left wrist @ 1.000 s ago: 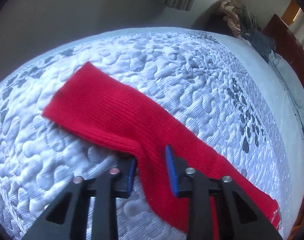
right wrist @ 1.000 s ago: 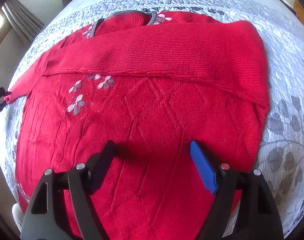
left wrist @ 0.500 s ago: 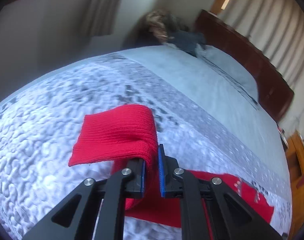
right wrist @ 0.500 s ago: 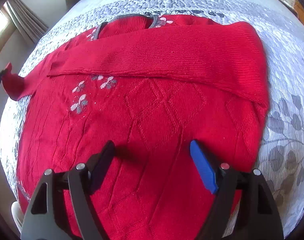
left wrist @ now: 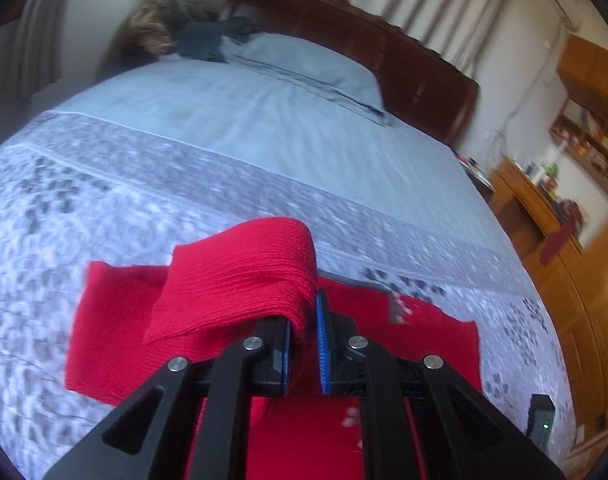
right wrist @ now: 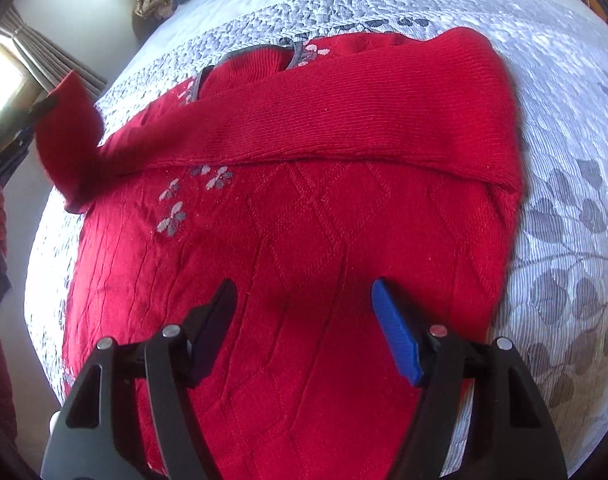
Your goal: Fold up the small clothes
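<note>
Red sweater [right wrist: 304,240] is spread flat on the quilted bedspread [right wrist: 564,240] of a bed, its collar toward the far side and small grey and white flower motifs knitted into the chest. One sleeve [right wrist: 364,112] is already laid across the upper body, its cuff reaching the garment's right edge in the right wrist view.

The other sleeve [left wrist: 240,280] is pinched near its cuff by the left hand-held gripper [left wrist: 304,336], whose blue-padded jaws are closed on a fold of the red knit. The cuff is lifted clear of the bedspread and draped over the jaw tips, above the body of the sweater. In the right wrist view the same raised cuff is seen at the far left, blurred, so the exact point of the grip cannot be made out there.

The right hand-held gripper [right wrist: 304,320] is held above the lower body of the sweater with its jaws apart; they have just been closing a little, and nothing is pinched between them.

Beyond the sweater a pale blue sheet [left wrist: 264,140], a pillow [left wrist: 316,68] and a dark wooden headboard [left wrist: 364,48] are seen, with a heap of clothes [left wrist: 184,32] at the bed's far corner.
</note>
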Demonstrator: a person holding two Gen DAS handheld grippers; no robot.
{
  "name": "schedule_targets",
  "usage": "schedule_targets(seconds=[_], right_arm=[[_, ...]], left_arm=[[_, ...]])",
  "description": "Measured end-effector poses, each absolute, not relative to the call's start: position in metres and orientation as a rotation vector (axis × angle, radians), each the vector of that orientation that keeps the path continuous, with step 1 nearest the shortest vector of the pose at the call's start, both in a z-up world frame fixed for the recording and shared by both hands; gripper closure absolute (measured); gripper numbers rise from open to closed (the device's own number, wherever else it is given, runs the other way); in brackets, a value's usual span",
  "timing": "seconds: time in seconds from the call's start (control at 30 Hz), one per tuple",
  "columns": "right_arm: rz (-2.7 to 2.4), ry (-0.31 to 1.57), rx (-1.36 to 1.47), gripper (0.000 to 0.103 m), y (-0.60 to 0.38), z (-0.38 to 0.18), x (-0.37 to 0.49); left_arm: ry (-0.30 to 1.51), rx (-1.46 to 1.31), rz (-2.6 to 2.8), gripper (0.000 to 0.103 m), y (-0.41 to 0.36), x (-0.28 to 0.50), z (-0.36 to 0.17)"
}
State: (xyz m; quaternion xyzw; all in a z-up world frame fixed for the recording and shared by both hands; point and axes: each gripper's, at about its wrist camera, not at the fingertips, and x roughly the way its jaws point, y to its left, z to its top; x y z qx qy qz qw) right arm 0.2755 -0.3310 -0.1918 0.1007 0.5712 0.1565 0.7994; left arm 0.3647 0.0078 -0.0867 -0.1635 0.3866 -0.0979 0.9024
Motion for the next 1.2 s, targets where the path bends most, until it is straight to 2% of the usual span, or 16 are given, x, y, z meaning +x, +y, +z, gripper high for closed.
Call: schedule_targets(seconds=[0.17,0.4,0.43,0.47,0.53,0.6,0.63,0.73,0.83,0.93,1.03,1.1,1.2], right_arm=[[0.352,1.221,0.239,0.033,-0.335,-0.193,0.274],[0.362,1.221,0.248,0.033,-0.337,-0.195,0.274],[0.359,1.221,0.243,0.033,-0.336,-0.195,0.274],[0.356,1.222,0.233,0.033,-0.335,-0.195,0.274],[0.356,1.224,0.214,0.032,-0.332,-0.196,0.275],[0.356,1.227,0.200,0.032,-0.331,-0.196,0.275],[0.357,1.229,0.194,0.032,-0.330,-0.196,0.275],[0.352,1.248,0.184,0.032,-0.328,-0.191,0.276],[0.364,1.239,0.197,0.032,-0.324,-0.178,0.272],[0.381,1.269,0.198,0.032,-0.311,-0.176,0.271],[0.338,1.345,0.141,0.032,-0.296,-0.195,0.276],[0.332,1.358,0.123,0.026,-0.292,-0.200,0.278],[0.309,1.398,0.099,0.029,-0.285,-0.195,0.285]], left_arm=[[0.868,-0.307,-0.298,0.092,-0.062,0.370,-0.110],[1.035,-0.276,-0.316,0.091,-0.100,0.380,-0.178],[1.063,-0.267,-0.312,0.082,-0.099,0.380,-0.185],[1.092,-0.257,-0.300,0.068,-0.102,0.379,-0.193],[1.111,-0.259,-0.288,0.064,-0.097,0.374,-0.202],[1.122,-0.264,-0.305,0.051,-0.091,0.365,-0.196],[1.119,-0.276,-0.327,0.041,-0.083,0.356,-0.186],[1.062,-0.300,-0.358,0.032,-0.048,0.332,-0.157],[1.033,-0.253,-0.240,0.032,-0.001,0.317,-0.148],[1.067,-0.229,-0.110,0.033,0.038,0.321,-0.165],[1.126,-0.229,-0.074,0.034,0.054,0.336,-0.189],[1.167,-0.234,-0.075,0.033,0.061,0.345,-0.206],[1.153,-0.236,-0.094,0.030,0.062,0.348,-0.215]])
